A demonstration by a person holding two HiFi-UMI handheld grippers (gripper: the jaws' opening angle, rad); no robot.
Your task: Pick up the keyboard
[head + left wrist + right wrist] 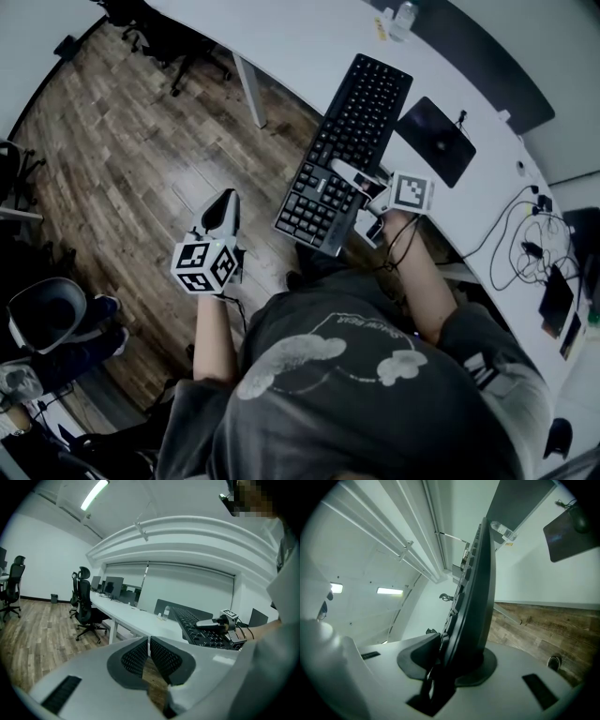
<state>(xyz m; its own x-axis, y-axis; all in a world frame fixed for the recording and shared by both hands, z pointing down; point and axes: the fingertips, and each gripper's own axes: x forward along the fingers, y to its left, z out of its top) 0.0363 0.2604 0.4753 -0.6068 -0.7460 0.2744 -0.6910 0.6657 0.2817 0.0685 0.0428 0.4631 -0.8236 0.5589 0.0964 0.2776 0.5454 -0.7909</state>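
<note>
A black keyboard [349,145] slants across the white table's [300,47] front edge, its near end out over the wooden floor. My right gripper [352,187] is shut on the keyboard's near right part, one jaw on the keys and one beneath. In the right gripper view the keyboard [476,597] stands edge-on between the pads of the right gripper [452,656]. I cannot tell whether its far end rests on the table. My left gripper [225,204] hangs over the floor left of the keyboard, shut and empty. In the left gripper view its pads [136,656] meet, with the keyboard [194,623] off to the right.
A dark mouse pad [436,139] with a mouse lies right of the keyboard. A water bottle [403,17] stands at the table's back, and cables [525,234] trail at the right. A table leg [248,89] drops to the floor. Office chairs [86,604] stand along the desks.
</note>
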